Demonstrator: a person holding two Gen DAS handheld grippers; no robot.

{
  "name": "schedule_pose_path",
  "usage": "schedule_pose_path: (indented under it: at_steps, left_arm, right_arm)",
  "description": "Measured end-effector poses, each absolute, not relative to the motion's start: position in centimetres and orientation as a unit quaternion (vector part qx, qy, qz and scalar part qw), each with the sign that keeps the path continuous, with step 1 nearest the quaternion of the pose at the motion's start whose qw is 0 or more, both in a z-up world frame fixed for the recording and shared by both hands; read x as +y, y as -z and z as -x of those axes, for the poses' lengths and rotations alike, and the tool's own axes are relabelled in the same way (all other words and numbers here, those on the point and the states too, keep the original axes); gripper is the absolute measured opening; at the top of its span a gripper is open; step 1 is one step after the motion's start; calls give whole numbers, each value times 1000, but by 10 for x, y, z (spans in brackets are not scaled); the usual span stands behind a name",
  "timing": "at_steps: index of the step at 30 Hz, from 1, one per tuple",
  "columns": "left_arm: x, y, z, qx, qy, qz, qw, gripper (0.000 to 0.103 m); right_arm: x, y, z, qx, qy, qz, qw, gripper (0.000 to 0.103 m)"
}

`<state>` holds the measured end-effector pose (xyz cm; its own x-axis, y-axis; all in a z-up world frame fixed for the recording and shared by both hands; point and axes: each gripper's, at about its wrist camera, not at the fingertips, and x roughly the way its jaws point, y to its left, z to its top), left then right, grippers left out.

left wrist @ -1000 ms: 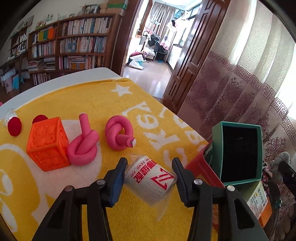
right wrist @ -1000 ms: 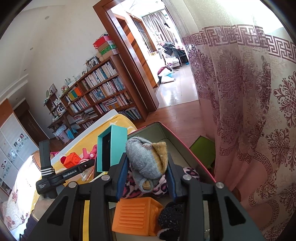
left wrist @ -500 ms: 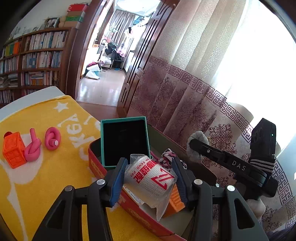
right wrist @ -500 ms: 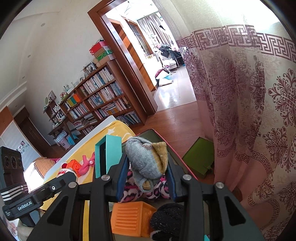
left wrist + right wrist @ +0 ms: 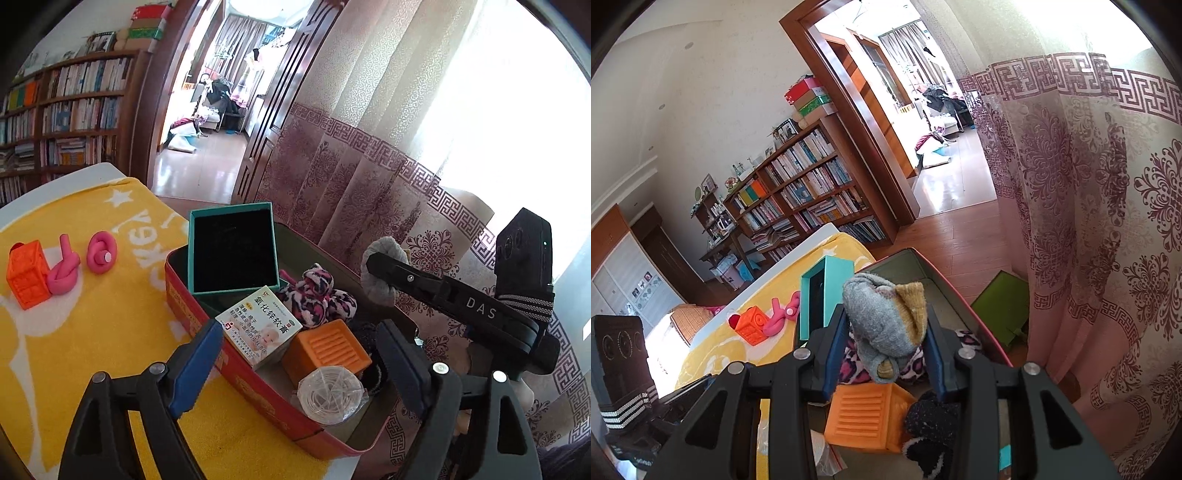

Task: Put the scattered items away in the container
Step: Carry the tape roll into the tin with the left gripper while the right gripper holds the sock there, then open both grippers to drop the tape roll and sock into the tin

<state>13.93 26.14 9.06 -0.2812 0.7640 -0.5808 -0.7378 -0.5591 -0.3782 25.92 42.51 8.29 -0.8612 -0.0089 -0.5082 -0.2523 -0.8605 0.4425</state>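
Sock (image 5: pixel 886 325), grey, soft and light, hangs pinched mid-bundle in the right gripper's (image 5: pixel 885 350) closed jaws above the red tin (image 5: pixel 236 373), left gripper's (image 5: pixel 299 373) jaws open and empty

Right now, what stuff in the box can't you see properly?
- Black fuzzy sock: right wrist view, partly behind the right gripper, which grips the grey sock.
- Bagged roll: its label faces away in the left wrist view.
- Red box: floor buried under the items.
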Motion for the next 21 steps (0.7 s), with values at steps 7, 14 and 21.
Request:
schedule_pose_path:
  at_steps: [7,14,21]
  left_arm:
    - [251,-85,-133,-21,-808,378,451,86]
    - [236,-84,-129,-36,-818,380,429,86]
    - [232,-79,-131,-29,-819,388,422,86]
  right_arm:
    - [397,-83,-284,211,-935,285,-27,43]
    - [342,-73,-286,98,-934,330,-93,43]
    - [340,-51,-282,54,-917,391,-61,43]
